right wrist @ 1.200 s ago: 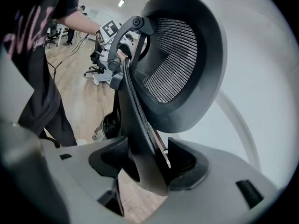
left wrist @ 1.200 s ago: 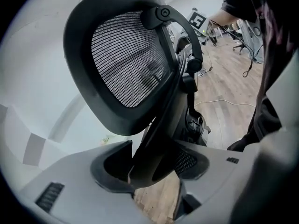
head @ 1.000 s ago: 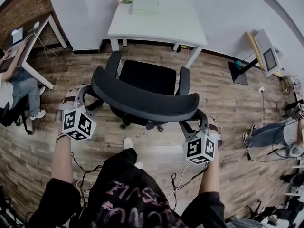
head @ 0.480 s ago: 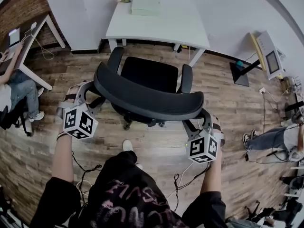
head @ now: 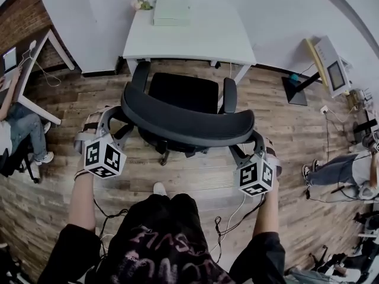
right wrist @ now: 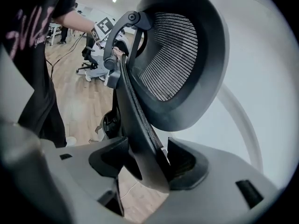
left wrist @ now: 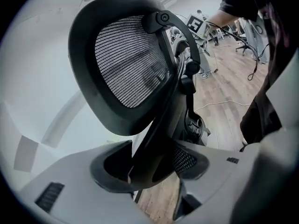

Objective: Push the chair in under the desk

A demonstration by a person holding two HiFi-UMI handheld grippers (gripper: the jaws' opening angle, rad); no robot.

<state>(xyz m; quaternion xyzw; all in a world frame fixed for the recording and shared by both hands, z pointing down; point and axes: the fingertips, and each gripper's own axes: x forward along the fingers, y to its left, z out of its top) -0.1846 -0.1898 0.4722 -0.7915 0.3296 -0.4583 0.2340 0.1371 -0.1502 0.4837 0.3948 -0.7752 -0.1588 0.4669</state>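
Note:
A black office chair (head: 183, 93) with a mesh backrest (head: 186, 122) stands on the wood floor, facing the white desk (head: 189, 37). Its seat front and armrests reach the desk's near edge. My left gripper (head: 116, 125) is shut on the backrest's left edge, and my right gripper (head: 251, 145) is shut on its right edge. In the left gripper view the backrest frame (left wrist: 126, 64) runs down between the jaws of the left gripper (left wrist: 149, 164). In the right gripper view the backrest rim (right wrist: 173, 55) is clamped in the right gripper (right wrist: 148, 164).
A pale green box (head: 172, 10) lies on the desk's far side. Another desk with a seated person (head: 18, 129) stands at the left. To the right are a device on a stand (head: 328, 58) and a person's legs (head: 337, 170). Cables (head: 237, 212) trail on the floor.
The chair has rolled forward toward the white desk, its seat now at the desk's edge. Both grippers moved with it, still clamped on the backrest.

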